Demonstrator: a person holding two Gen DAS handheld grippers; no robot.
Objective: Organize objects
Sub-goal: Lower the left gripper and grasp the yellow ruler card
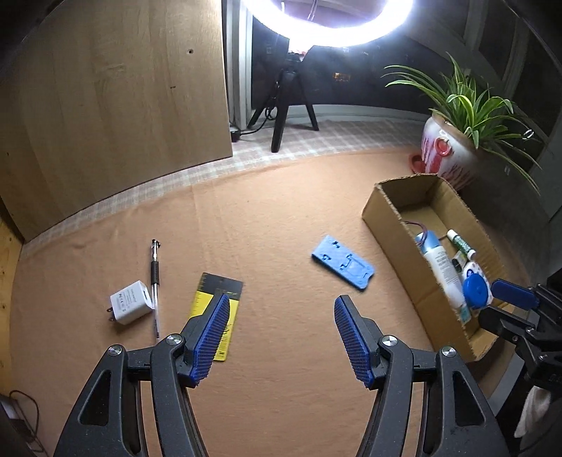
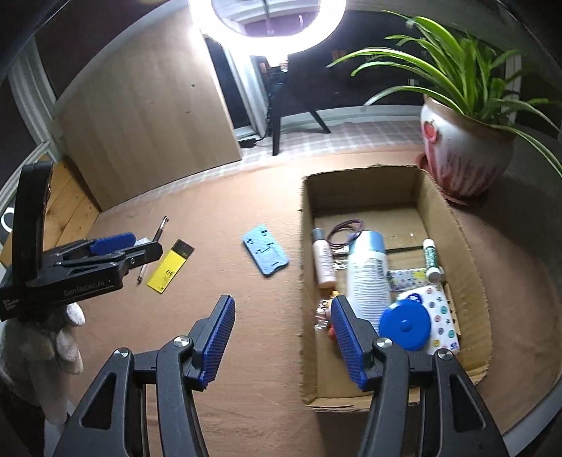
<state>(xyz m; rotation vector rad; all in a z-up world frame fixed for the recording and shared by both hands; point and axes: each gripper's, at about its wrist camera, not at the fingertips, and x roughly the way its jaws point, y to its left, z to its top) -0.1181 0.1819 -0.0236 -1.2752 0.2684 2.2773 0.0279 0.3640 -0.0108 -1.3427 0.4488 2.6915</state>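
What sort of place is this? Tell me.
Probably a home recording setup: a cloth-covered table, a ring light on a tripod, a potted spider plant, and a cardboard box of household odds and ends.

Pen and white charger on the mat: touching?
Touching, it seems. In the left wrist view the pen lies along the right edge of the white charger with no mat visible between them there.

At the back edge of your orange cloth [image 1: 281, 218] a checked strip [image 1: 316, 140] runs across, and on it stands a black tripod [image 1: 281, 116] carrying a glowing ring light [image 1: 330, 31]. A pale wooden panel [image 1: 112, 105] rises along the cloth's back left. At the back right corner you have a spider plant [image 2: 456, 70] in a red-and-white pot [image 2: 463, 154].
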